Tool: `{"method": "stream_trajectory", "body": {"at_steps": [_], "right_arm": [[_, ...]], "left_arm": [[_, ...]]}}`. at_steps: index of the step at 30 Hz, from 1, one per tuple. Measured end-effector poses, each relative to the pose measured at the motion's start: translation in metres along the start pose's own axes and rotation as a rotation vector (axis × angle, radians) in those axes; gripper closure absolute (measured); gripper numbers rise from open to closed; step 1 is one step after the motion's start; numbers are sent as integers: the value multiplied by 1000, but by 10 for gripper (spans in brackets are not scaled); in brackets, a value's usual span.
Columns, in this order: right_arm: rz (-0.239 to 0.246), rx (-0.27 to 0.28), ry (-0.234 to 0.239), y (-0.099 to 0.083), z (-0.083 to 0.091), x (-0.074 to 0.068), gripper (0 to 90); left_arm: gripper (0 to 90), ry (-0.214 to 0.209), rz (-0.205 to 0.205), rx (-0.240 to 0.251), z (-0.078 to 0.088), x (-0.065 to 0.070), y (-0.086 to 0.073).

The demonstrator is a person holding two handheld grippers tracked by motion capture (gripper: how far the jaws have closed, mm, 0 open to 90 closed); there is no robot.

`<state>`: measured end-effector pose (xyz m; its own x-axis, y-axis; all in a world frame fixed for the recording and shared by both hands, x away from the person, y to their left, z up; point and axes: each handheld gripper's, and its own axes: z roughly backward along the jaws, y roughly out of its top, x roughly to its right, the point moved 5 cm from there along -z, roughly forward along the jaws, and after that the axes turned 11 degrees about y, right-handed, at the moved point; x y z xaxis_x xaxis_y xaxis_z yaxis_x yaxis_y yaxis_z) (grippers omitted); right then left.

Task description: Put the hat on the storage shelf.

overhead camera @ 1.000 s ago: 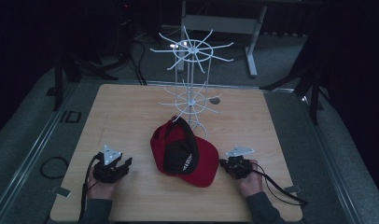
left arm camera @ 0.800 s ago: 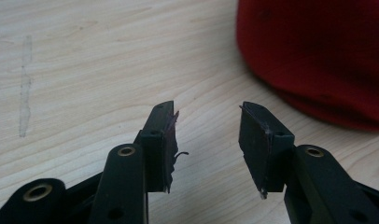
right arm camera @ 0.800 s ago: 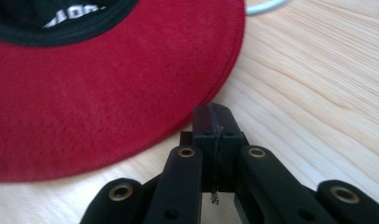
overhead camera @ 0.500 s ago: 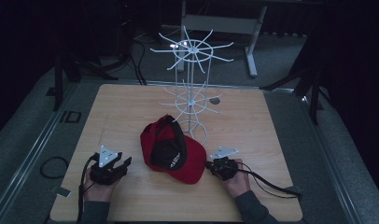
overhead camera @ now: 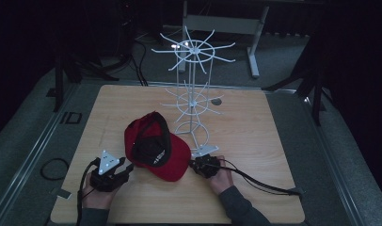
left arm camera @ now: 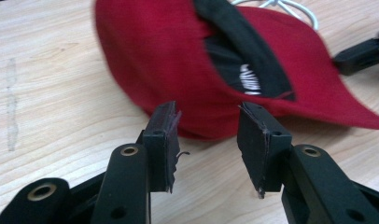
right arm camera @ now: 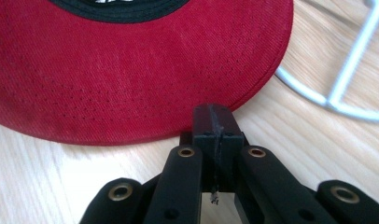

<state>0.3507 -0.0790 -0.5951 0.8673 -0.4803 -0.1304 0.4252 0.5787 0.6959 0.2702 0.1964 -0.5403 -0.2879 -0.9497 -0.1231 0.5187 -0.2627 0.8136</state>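
Step, judged: nudging red cap (overhead camera: pixel 156 150) toward left gripper (left arm camera: pixel 208 135) for pickup.

Right gripper (right arm camera: pixel 214 122): jaws pressed together, empty, tips touching brim edge just ahead.

Left gripper: jaws apart, cap crown just beyond gap.

Next move likely calls for left jaws advancing over crown edge, then closing.

White wire rack (overhead camera: pixel 193 89) stands beyond right jaws; base ring (right arm camera: pixel 346 100) near brim, possible snag.

Wooden table (overhead camera: pixel 255 136) beneath.

Red cap (overhead camera: pixel 154 146) upside down on table; black lining showing.
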Motion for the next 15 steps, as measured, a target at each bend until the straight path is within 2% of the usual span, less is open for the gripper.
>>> {"method": "stream_trajectory", "body": {"at_steps": [5, 6, 7, 8, 9, 10, 11, 13, 14, 15], "right_arm": [[13, -3, 6, 12, -13, -3, 899], [15, 0, 6, 16, -17, -4, 899], [15, 0, 6, 16, -17, -4, 899], [30, -7, 14, 19, -20, -3, 898], [30, -7, 14, 19, -20, -3, 898], [20, -6, 13, 19, -20, -2, 894], [20, -6, 13, 19, -20, -2, 894], [23, -16, -16, 18, -16, -1, 823], [36, -23, -33, 17, -12, -1, 759], [36, -23, -33, 17, -12, -1, 759]], "left_arm": [[581, -36, -6, -16, 0, 11, -1], [581, -67, 4, -22, 0, 17, -2], [581, -67, 4, -22, 0, 17, -2], [579, -84, 3, -27, -2, 22, -2], [579, -91, 2, -30, -3, 25, -2], [566, -106, -2, -37, -6, 34, -2], [559, -106, -2, -37, -6, 34, -2], [547, -108, -1, -52, -10, 42, -2], [546, -116, 9, -65, -13, 46, -3], [546, -116, 9, -65, -13, 46, -3]]}}
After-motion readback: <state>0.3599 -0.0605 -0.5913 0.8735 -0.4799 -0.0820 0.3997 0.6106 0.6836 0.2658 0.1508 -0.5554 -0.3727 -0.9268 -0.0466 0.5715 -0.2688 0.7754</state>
